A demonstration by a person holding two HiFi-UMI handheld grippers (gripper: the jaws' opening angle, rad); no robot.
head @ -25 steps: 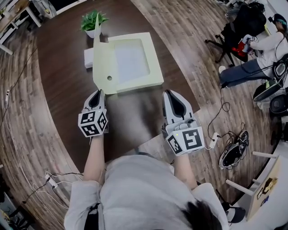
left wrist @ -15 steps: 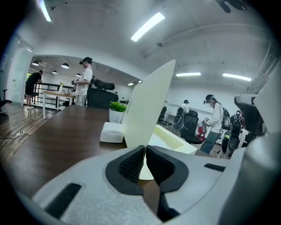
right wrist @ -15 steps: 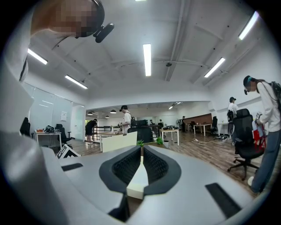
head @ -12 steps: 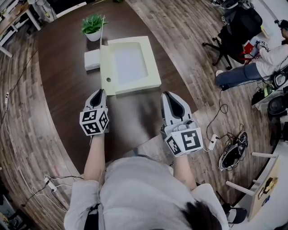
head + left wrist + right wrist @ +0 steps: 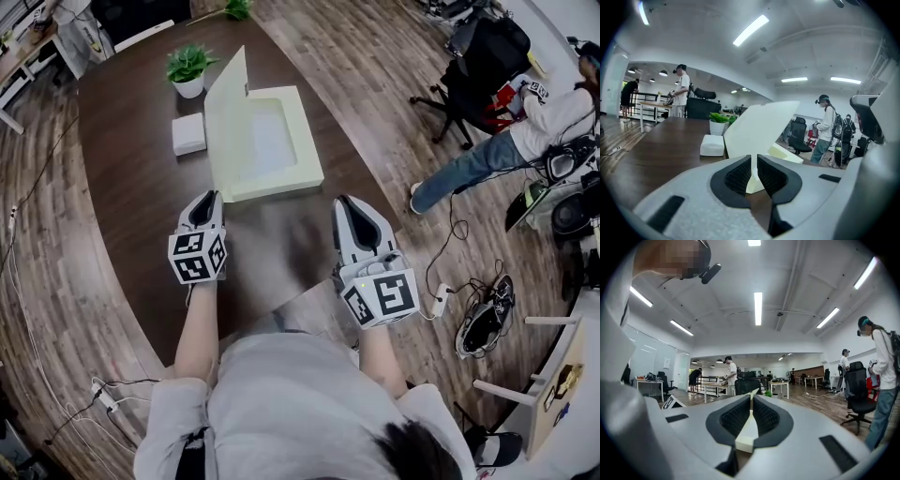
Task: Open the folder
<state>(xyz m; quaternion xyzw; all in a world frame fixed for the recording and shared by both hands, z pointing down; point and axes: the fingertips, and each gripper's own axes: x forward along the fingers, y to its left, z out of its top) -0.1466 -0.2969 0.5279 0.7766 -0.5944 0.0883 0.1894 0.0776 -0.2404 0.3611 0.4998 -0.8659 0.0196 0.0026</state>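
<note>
Both jaw pairs together: left gripper (image 5: 206, 195), right gripper (image 5: 344, 201), before pale stiff folder (image 5: 279, 148).

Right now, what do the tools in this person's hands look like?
The left claw and right claw are pale grey shells with black ribbed pads inside, tapering to a point. Behind each sits a white cube printed with black square patterns. The person wears a grey top whose sleeves leave the forearms bare.

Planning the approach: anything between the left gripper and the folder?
Nothing visible: only bare table between left gripper and folder. A white box lies beside the raised cover, likely where it would swing down.
</note>
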